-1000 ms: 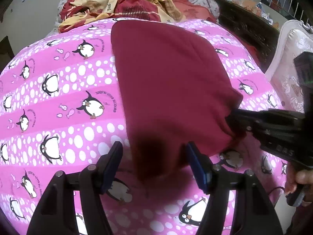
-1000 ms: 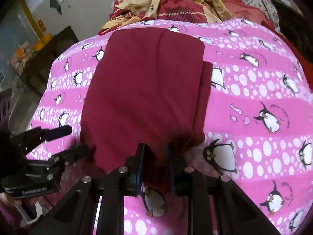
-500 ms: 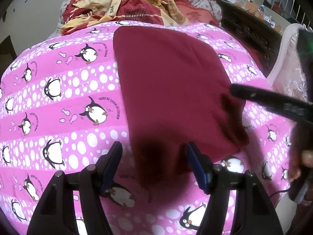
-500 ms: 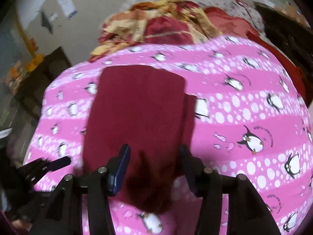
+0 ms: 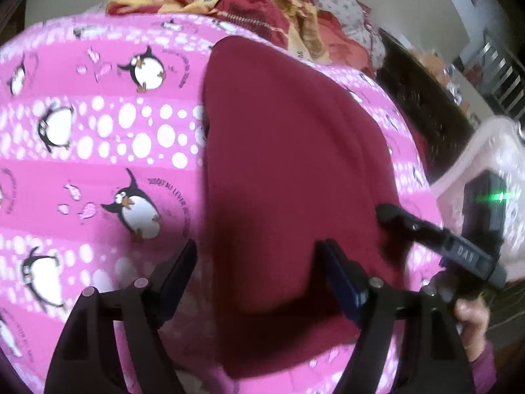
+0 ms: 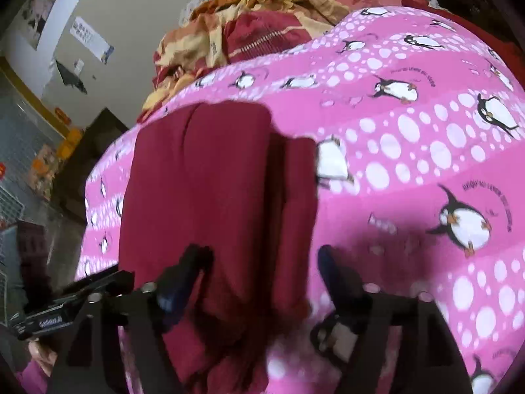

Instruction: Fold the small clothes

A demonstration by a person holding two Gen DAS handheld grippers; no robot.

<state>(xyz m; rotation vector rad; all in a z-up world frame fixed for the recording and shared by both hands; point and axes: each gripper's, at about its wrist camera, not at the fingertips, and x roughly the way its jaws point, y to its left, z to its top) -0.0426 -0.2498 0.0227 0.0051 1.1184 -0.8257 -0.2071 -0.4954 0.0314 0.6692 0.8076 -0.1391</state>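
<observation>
A dark red garment [image 5: 282, 170] lies folded lengthwise on a pink penguin-print bedspread [image 5: 98, 151]. My left gripper [image 5: 259, 262] is open, its jaws straddling the garment's near end just above it. In the right wrist view the same garment [image 6: 210, 203] lies left of centre, with a folded strip along its right side. My right gripper [image 6: 262, 269] is open over the garment's near edge and holds nothing. The right gripper also shows in the left wrist view [image 5: 436, 239], at the garment's right edge.
A heap of red and yellow clothes [image 5: 249, 3] lies at the far end of the bed, also seen in the right wrist view [image 6: 249, 32]. A dark wooden headboard [image 5: 426, 108] and a white cushion [image 5: 492, 164] stand to the right. Dark furniture [image 6: 82, 164] stands beside the bed.
My right gripper has opened, let go of the garment's near corner and lifted away. My left gripper stayed open and moved closer over the garment's near end.
</observation>
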